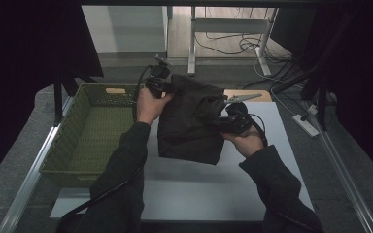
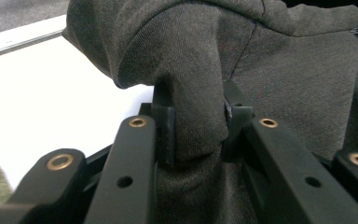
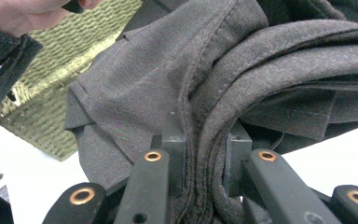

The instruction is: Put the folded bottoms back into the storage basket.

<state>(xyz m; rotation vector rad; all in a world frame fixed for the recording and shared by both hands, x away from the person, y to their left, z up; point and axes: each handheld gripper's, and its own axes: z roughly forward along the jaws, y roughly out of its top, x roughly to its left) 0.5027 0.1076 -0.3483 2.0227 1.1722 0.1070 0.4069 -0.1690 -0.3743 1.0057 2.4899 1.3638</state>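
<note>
A dark grey folded garment [image 1: 190, 121] hangs between my two grippers above the white table [image 1: 199, 189]. My left gripper [image 1: 159, 86] pinches its upper left corner, and in the left gripper view the jaws are shut on a thick fold of the garment [image 2: 196, 121]. On the garment's right edge my right gripper [image 1: 233, 119] is clamped. The right gripper view has several stacked layers of the garment [image 3: 205, 154] squeezed between the jaws. The lower edge of the cloth rests near the table surface.
A green woven basket [image 1: 77, 160], its inside bare, stands on the left beside the table, and its wall [image 3: 70, 60] appears in the right gripper view. A metal rail [image 1: 29, 179] runs along the left. Desk legs and cables [image 1: 233, 43] lie beyond the table.
</note>
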